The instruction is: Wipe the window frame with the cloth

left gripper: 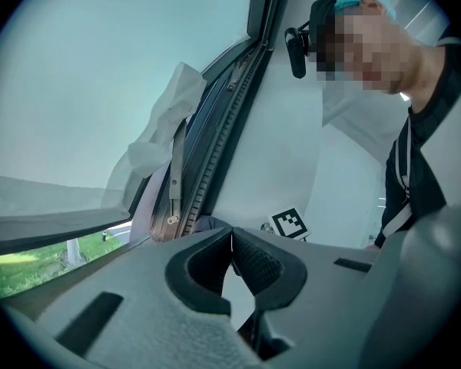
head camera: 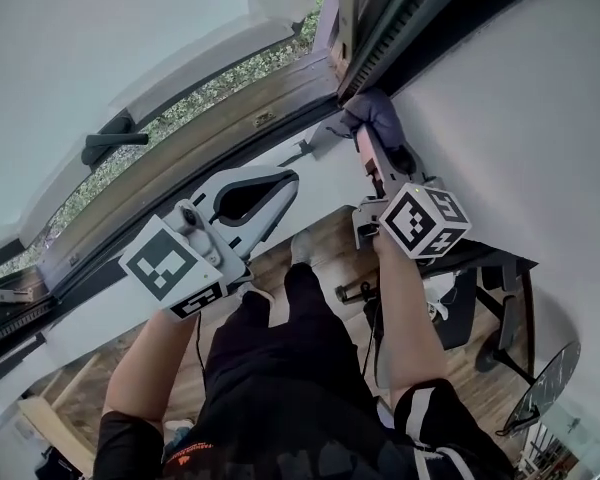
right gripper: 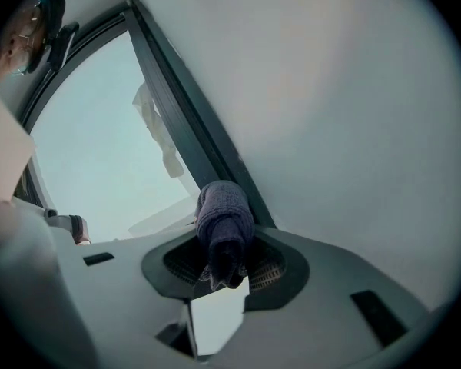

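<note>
Nearest me, the left gripper [head camera: 283, 182] hangs in open air above the wooden floor [head camera: 330, 230]. Its jaws are closed tip to tip on nothing, and there is free room on every side of it. To its right, the right gripper [head camera: 366, 146] is clamped on the dark cloth [head camera: 378, 116], which bulges out past the jaw tips as a rolled bundle. That bundle sits at the lower corner of the window frame [head camera: 380, 38], right where the dark frame edge meets the white wall [head camera: 520, 118]. I cannot tell whether it is actually pressing on the frame. The wall crowds the right side closely, so the clear path runs along the frame edge. Beyond that is the glass with a loose white scrap [right gripper: 160, 133], then a black handle [head camera: 110, 140] farther along the sill, and grass [head camera: 210, 93] outside.
</note>
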Demonstrator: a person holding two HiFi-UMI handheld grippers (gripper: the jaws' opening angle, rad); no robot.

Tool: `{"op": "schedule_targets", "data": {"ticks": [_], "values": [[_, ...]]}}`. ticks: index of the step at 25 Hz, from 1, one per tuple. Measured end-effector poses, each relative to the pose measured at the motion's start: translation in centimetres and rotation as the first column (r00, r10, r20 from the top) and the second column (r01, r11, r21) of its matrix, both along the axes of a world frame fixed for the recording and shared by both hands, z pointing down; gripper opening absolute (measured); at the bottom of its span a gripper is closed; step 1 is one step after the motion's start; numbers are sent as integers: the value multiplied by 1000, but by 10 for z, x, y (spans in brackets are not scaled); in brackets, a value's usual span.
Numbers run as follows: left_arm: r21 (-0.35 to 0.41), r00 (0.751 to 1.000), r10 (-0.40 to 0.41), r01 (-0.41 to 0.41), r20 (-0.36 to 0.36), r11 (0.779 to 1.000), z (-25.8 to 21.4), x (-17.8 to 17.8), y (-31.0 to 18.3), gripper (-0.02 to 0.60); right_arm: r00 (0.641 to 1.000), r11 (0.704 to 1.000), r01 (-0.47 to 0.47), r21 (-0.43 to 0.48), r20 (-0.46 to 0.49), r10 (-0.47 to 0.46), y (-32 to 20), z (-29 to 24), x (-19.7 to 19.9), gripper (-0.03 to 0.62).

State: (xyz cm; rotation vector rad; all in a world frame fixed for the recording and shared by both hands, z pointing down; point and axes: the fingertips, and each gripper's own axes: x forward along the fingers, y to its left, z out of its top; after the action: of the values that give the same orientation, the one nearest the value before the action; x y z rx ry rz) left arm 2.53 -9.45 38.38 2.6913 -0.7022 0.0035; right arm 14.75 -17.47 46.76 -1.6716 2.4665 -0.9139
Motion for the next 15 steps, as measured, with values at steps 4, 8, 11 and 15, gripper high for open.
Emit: {"op": "schedule_targets", "data": {"ticks": [4, 8, 11, 15], "values": [[52, 1000, 8, -8, 6, 999, -25, -3, 3, 21, 1000, 995, -2, 95, -17, 3, 4, -51, 0, 117], [117, 1000, 8, -9, 1, 993, -59, -7, 3, 21, 999, 979, 5, 204, -46, 5, 4, -113, 2, 117], [164, 1000, 10, -9, -4, 986, -85, -9, 3, 21, 997, 958, 15, 285, -80, 8, 3, -159, 0, 117], [226, 1000, 11, -8, -11, 974, -118, -12, 6, 21, 993, 926, 35, 376, -114, 9, 3, -218, -3, 117]]}}
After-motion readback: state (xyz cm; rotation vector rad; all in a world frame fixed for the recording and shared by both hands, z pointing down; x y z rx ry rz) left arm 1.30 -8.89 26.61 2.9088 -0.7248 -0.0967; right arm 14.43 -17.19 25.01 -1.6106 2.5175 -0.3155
